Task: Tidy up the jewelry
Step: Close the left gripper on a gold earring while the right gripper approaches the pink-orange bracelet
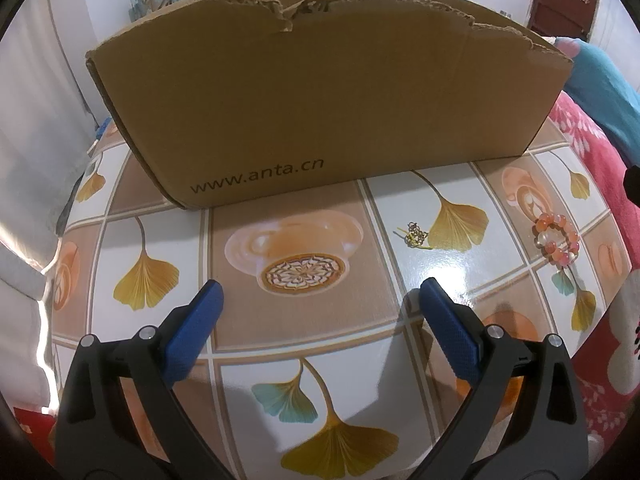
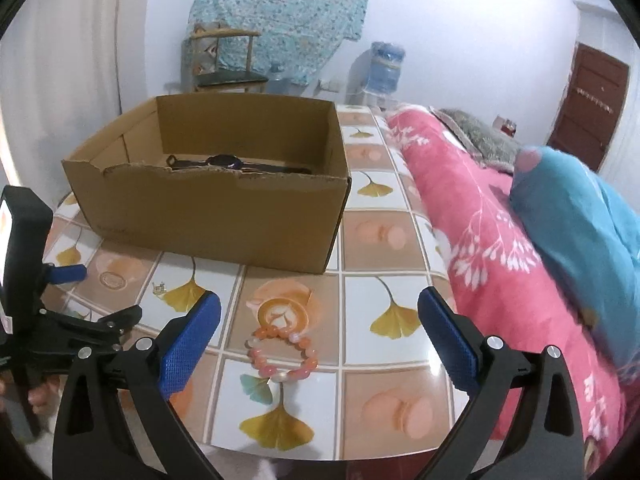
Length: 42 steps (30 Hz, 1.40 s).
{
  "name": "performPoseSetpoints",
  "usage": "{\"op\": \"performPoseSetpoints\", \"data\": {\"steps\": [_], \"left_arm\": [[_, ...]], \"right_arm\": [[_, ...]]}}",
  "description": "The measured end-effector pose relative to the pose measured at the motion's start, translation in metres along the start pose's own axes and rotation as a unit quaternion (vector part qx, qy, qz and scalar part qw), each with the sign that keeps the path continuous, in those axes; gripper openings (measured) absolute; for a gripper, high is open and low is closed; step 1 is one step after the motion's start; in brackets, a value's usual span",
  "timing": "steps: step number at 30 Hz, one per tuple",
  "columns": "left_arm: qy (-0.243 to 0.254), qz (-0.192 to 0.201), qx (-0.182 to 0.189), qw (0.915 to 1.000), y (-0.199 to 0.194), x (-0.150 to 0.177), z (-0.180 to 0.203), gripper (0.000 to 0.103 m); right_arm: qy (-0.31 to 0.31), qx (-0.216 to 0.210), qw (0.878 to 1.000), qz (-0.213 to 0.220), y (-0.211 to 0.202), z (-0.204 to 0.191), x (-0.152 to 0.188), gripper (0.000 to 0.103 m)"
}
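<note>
The left tool point(image 1: 320, 300) hangs wide apart and holds nothing above the tiled counter point(image 1: 304, 360). The right tool point(image 2: 320, 312) gapes wide too, with nothing in it. A pink beaded bracelet point(image 2: 283, 354) lies flat on the counter between the right tool's blue pads point(image 2: 188, 344), touching neither. A small gold trinket point(image 1: 416, 236) sits at 9 o'clock of the bracelet, well apart. The cardboard box point(image 2: 216, 216) stands at 12 o'clock, a dark wristwatch point(image 2: 224, 162) inside it.

- You're looking at a table point(image 2: 380, 240) wearing a glossy ginkgo-print cover.
- Sitting on it: cardboard box point(image 2: 212, 216), bead bracelet point(image 2: 284, 354), small gold trinket point(image 1: 416, 236).
</note>
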<state>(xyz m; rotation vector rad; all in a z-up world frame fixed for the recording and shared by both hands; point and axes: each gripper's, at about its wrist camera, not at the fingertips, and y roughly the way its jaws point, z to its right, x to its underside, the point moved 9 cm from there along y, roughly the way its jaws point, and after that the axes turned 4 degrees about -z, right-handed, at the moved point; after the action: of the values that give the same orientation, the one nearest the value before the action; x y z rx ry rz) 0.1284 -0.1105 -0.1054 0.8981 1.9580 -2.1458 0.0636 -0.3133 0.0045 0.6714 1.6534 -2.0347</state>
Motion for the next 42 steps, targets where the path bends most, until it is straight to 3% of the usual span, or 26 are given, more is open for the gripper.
{"op": "performPoseSetpoints", "data": {"steps": [4, 10, 12, 19, 21, 27, 33, 38, 42], "left_arm": [[0.000, 0.010, -0.002, 0.9999, -0.001, 0.005, 0.001, 0.095], [0.015, 0.025, 0.008, 0.9995, -0.001, 0.009, 0.001, 0.095], [0.019, 0.025, 0.011, 0.9995, -0.001, 0.010, 0.001, 0.095], [0.057, 0.110, 0.056, 0.9907, -0.035, -0.005, 0.015, 0.094], [0.083, 0.113, 0.062, 0.9882, -0.037, -0.007, 0.024, 0.075], [0.110, 0.078, 0.099, 0.9858, -0.020, -0.010, 0.041, 0.048], [0.125, 0.050, 0.108, 0.9849, -0.009, -0.011, 0.052, 0.032], [0.134, 0.036, 0.100, 0.9853, 0.000, -0.013, 0.053, 0.027], [0.141, 0.035, 0.090, 0.9854, 0.002, -0.015, 0.050, 0.013]], "right_arm": [[0.008, -0.049, 0.999, -0.007, 0.004, -0.007, 0.006, 0.096], [0.028, -0.123, 0.990, -0.058, 0.027, -0.024, 0.026, 0.096], [0.027, -0.136, 0.988, -0.066, 0.031, -0.030, 0.030, 0.086], [0.022, -0.165, 0.983, -0.082, 0.041, -0.041, 0.036, 0.062], [0.023, -0.174, 0.981, -0.086, 0.043, -0.043, 0.038, 0.053], [0.014, -0.176, 0.979, -0.098, 0.049, -0.046, 0.044, 0.037], [0.012, -0.181, 0.977, -0.109, 0.053, -0.047, 0.049, 0.032], [0.014, -0.187, 0.976, -0.114, 0.056, -0.047, 0.050, 0.031], [0.019, -0.190, 0.975, -0.115, 0.057, -0.044, 0.049, 0.031]]}}
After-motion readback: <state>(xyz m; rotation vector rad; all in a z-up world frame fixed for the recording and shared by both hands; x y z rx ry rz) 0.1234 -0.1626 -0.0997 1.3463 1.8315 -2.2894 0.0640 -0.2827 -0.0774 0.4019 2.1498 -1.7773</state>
